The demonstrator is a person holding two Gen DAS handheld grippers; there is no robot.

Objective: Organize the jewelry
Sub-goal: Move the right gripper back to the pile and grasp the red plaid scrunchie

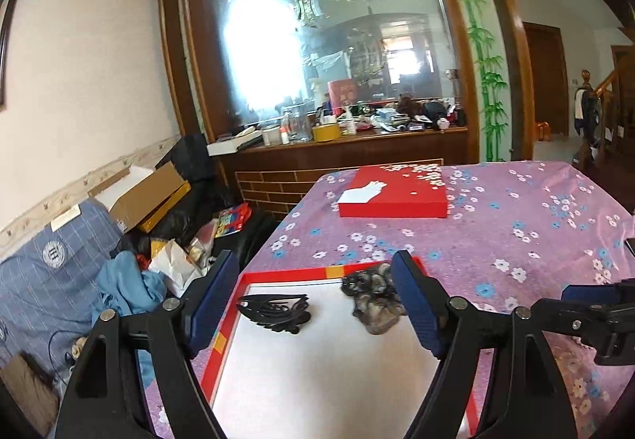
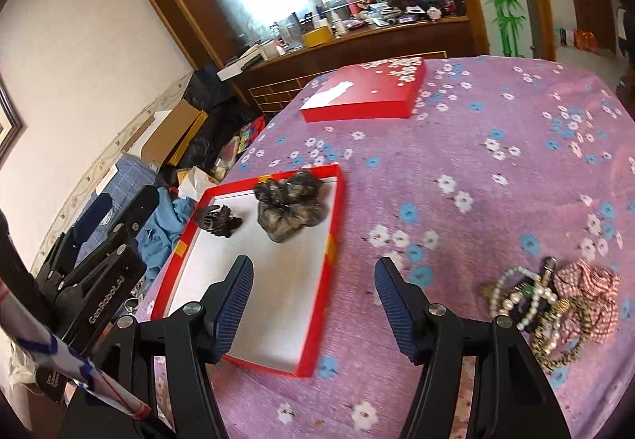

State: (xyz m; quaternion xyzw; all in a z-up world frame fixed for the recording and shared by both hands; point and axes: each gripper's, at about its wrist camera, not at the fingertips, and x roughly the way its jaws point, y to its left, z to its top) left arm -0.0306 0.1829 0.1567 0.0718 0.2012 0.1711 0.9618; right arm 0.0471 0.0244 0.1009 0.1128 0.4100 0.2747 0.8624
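A red-rimmed tray (image 2: 332, 225) with a white floor lies on the purple flowered tablecloth; its rim also shows in the left wrist view (image 1: 293, 275). In it lie a black hair claw (image 1: 276, 309) (image 2: 218, 221) and a dark grey scrunchie (image 1: 373, 298) (image 2: 291, 205). A pile of pearl strings, bracelets and a checked scrunchie (image 2: 555, 304) lies on the cloth to the right of the tray. My left gripper (image 1: 313, 304) is open and empty over the tray, just short of the two pieces. My right gripper (image 2: 313, 304) is open and empty over the tray's right rim.
A red box lid (image 1: 393, 195) (image 2: 365, 96) lies farther back on the table. The left gripper's body (image 2: 99, 280) sits left of the tray. Clutter, a blue bag (image 1: 47, 272) and cardboard boxes (image 1: 151, 201) fill the floor left of the table edge.
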